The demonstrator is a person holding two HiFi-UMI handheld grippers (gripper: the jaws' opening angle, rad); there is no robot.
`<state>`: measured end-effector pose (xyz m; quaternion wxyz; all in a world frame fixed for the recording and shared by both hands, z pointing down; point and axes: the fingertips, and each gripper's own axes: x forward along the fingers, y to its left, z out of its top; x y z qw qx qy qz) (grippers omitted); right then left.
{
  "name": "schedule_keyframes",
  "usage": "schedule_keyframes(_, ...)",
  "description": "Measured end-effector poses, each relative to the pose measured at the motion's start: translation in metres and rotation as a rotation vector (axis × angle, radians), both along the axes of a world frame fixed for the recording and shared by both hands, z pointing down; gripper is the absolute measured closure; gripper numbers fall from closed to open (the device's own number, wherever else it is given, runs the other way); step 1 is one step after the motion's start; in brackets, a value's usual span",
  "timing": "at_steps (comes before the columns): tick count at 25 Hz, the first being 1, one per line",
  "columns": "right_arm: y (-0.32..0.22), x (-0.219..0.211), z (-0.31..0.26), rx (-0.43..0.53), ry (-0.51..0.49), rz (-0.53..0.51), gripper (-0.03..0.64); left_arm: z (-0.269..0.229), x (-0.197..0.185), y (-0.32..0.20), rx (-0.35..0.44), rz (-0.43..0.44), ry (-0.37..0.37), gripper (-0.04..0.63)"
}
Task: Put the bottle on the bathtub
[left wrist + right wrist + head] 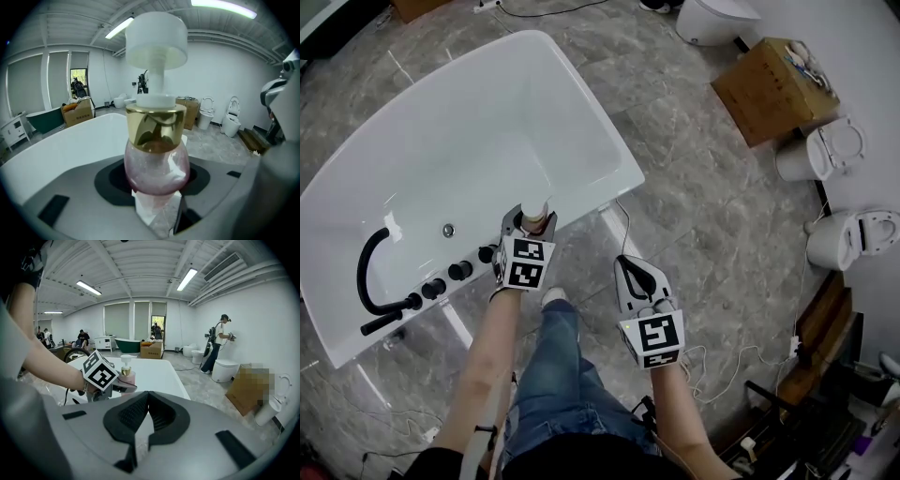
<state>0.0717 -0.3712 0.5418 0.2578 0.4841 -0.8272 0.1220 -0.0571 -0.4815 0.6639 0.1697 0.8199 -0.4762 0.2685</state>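
The left tongs pinch the bottle by its round pink body, with the gold collar and white pump cap standing upright above the pads. In the head view the bottle sits over the near rim of the white bathtub, between the black knobs and the tub's right corner. Whether its base touches the rim cannot be told. The black faucet curves up farther left along that rim. The right tongs are pressed together with nothing between them, held over the grey floor just off the tub's near edge.
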Motion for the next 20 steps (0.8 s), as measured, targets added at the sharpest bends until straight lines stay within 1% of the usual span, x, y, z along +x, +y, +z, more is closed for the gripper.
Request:
schedule_keyframes(3, -0.001, 0.0, 0.003, -0.008, 0.002, 0.001, 0.601, 0.011, 0.0, 0.001, -0.019, 0.007, -0.008, 0.377)
schedule_keyframes(7, -0.001, 0.001, 0.004, -0.013, 0.002, 0.0, 0.601, 0.015, 0.0, 0.004, -0.01, 0.012, 0.006, 0.376)
schedule_keyframes(9, 0.0, -0.001, 0.005, -0.012, -0.002, -0.004, 0.602, 0.015, -0.001, 0.005, 0.003, 0.019, 0.011, 0.376)
schedule_keyframes(13, 0.005, -0.005, 0.007, -0.019, -0.011, -0.018, 0.601, 0.01, 0.003, 0.007, 0.056, 0.022, 0.028, 0.373)
schedule_keyframes(17, 0.012, -0.01, 0.008, -0.02, -0.016, -0.036, 0.601, 0.019, 0.0, 0.013, 0.039, -0.011, 0.032, 0.371)
schedule_keyframes(20, 0.02, -0.009, 0.011, -0.022, -0.013, -0.044, 0.601, 0.022, 0.0, 0.015, 0.038, -0.064, 0.055, 0.371)
